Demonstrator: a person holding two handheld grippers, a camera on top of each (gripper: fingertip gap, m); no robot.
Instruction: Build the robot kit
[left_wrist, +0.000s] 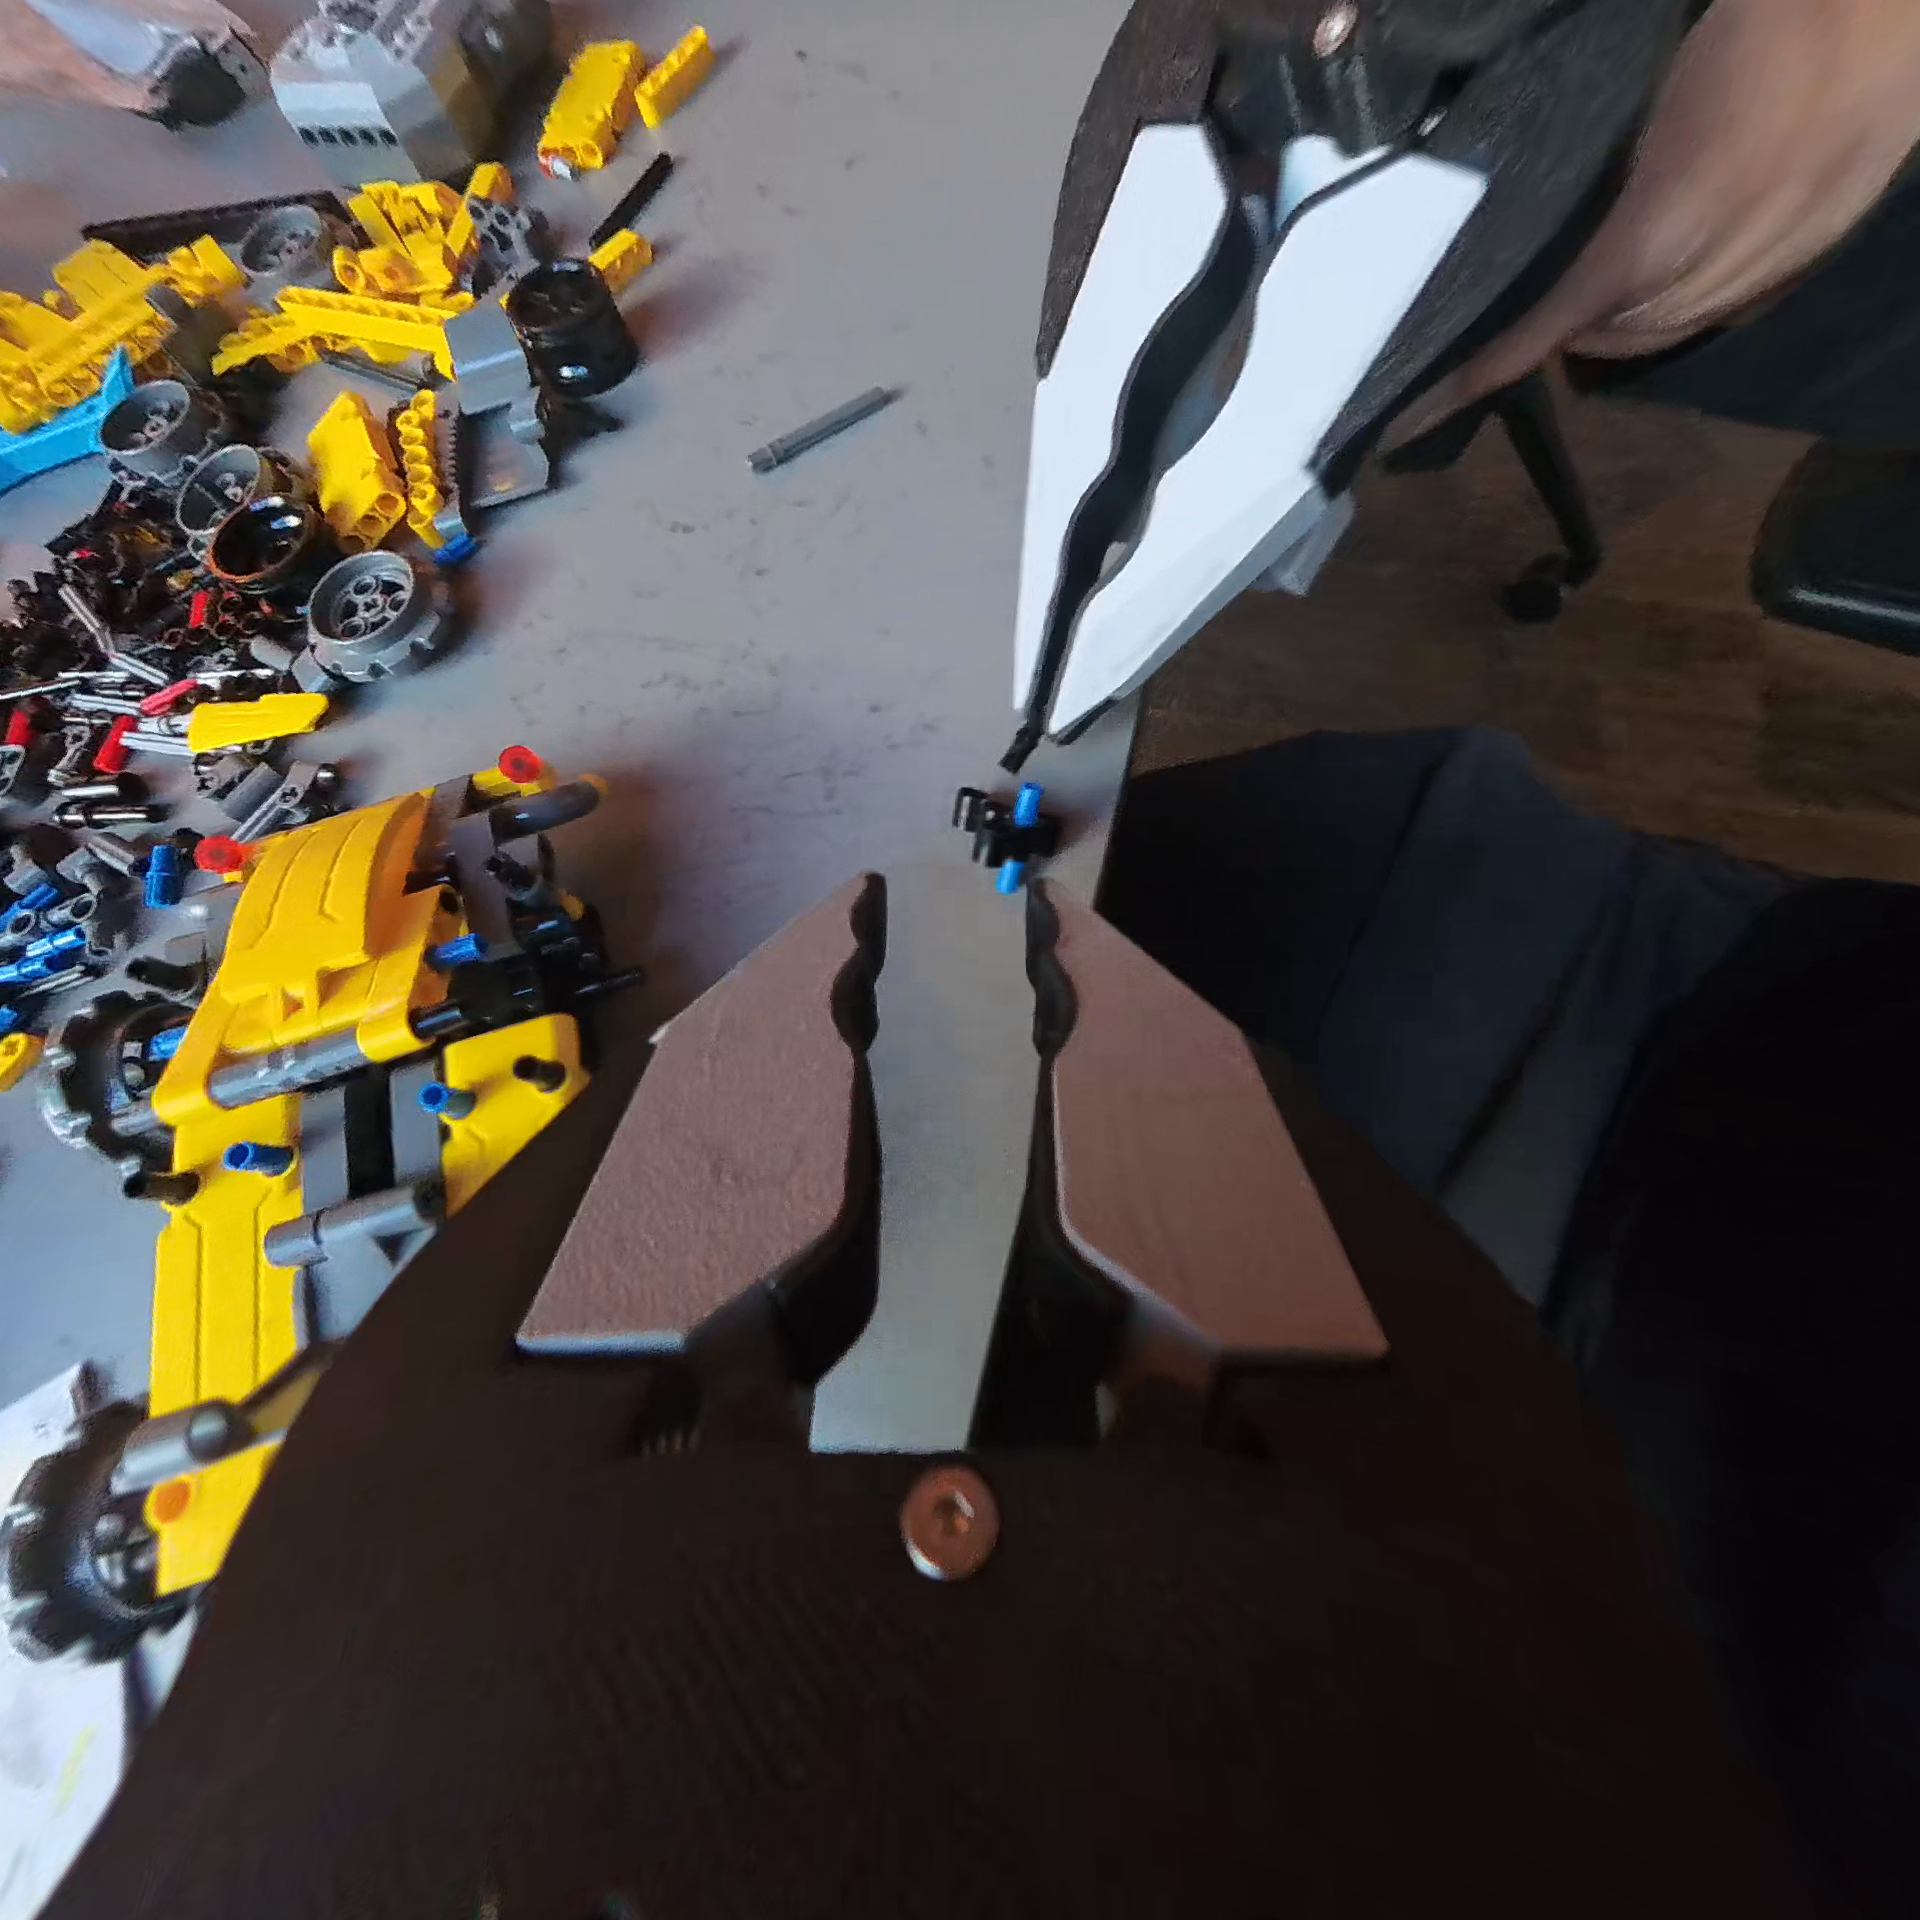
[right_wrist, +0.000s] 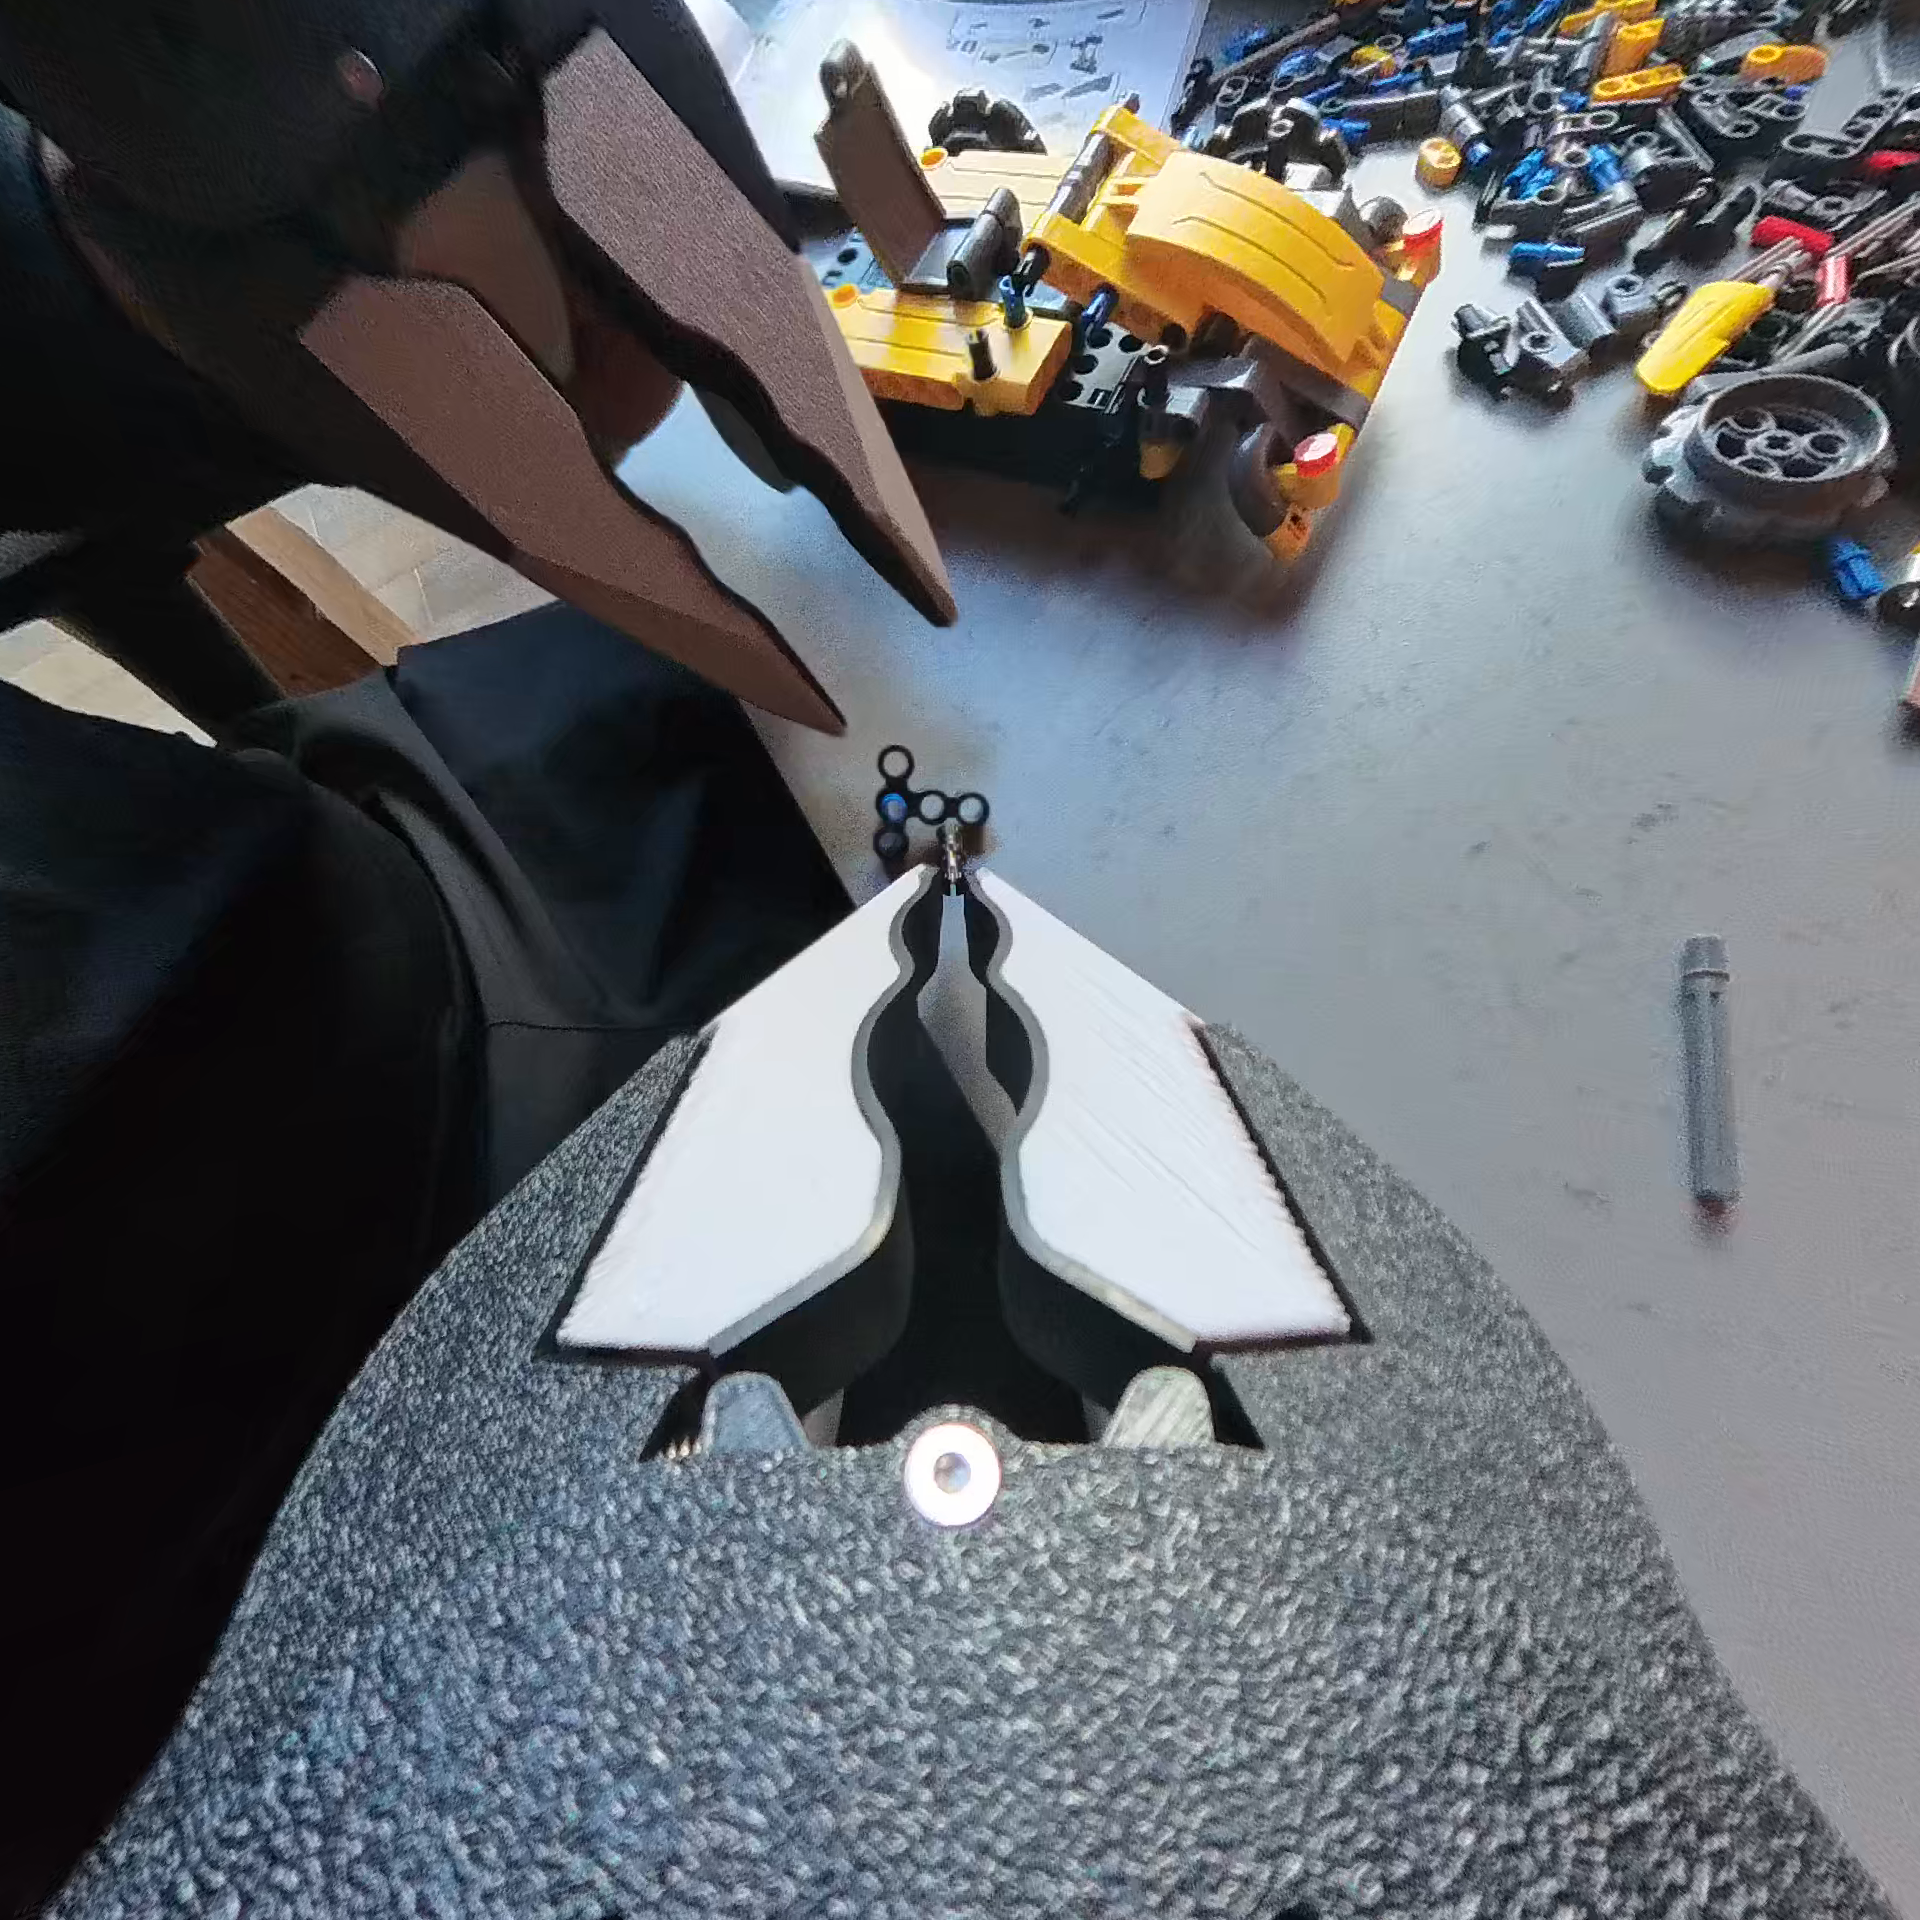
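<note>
Scuffed grey counter (right_wrist: 1299, 831), bricks (left_wrist: 208, 436) upper left; wood floor (left_wrist: 1558, 644) right. Left hand-held gripper (left_wrist: 956, 904) parted, empty; right hand-held gripper (right_wrist: 951, 878) pinched a small pin (right_wrist: 949, 847).

matt grey table (right_wrist: 1299, 831); glossy plastic yellow model (right_wrist: 1195, 270); rough-textured black shell of right gripper (right_wrist: 951, 883).

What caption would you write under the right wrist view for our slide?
White-fingered right gripper pinching a small black pin beside a black T-shaped connector, brown left gripper open above.
</note>
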